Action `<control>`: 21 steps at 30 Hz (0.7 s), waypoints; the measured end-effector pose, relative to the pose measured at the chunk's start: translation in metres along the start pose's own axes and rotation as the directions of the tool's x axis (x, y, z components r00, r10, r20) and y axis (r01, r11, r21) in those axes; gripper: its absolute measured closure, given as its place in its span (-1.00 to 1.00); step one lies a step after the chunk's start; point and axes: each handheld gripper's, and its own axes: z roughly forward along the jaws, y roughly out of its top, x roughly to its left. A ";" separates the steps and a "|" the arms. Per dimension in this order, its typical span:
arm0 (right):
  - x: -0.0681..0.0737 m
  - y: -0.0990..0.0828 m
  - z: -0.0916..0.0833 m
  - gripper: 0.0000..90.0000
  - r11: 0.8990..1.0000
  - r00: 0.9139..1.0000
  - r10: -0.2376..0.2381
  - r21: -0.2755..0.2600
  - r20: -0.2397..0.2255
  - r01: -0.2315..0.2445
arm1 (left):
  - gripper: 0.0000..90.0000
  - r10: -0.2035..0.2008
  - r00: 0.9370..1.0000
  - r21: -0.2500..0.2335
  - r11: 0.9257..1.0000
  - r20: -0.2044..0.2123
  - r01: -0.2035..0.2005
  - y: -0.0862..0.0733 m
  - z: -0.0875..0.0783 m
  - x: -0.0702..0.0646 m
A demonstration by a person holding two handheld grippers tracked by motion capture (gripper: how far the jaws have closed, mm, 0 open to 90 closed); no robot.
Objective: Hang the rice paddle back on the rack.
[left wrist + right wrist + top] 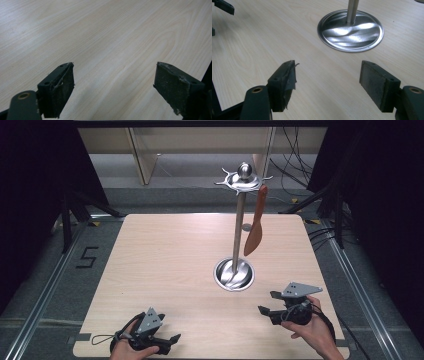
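Wooden table (165, 265): steel stand (239, 220) with hanging spatula (255, 227) just beyond wide-open, empty right gripper (267, 302); left gripper (172, 342) open, empty.

A spatula (255, 222) hangs from the stand (239, 222) mid-table (165, 255) — both grippers nearer, left gripper (172, 340) and right gripper (267, 302) well apart.

Right tongs (328, 83) spread wide over pale table (257, 45) — nothing between, steel stand base (350, 31) just beyond
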 end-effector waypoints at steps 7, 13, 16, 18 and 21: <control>0.001 -0.006 0.000 -0.35 1.000 1.000 -0.005 -0.002 0.005 0.005 | -0.65 0.001 1.000 0.001 1.000 0.000 -0.001 0.000 0.000 0.000; 0.004 -0.011 0.000 -0.37 1.000 1.000 -0.005 -0.003 -0.002 0.005 | -0.65 0.002 1.000 0.002 1.000 0.000 -0.002 0.000 0.000 0.000; 0.004 -0.014 0.000 -0.37 1.000 1.000 -0.008 0.019 -0.027 0.008 | -0.65 -0.002 1.000 0.002 1.000 -0.001 0.002 0.000 0.000 0.000; 0.009 -0.016 -0.001 -0.39 1.000 1.000 0.021 0.009 0.003 -0.021 | -0.65 -0.005 1.000 0.001 1.000 -0.001 0.005 0.000 0.000 0.000; 0.009 -0.019 -0.001 -0.40 1.000 1.000 -0.004 0.005 0.007 0.004 | -0.65 -0.006 1.000 0.001 1.000 -0.001 0.006 0.000 0.000 0.000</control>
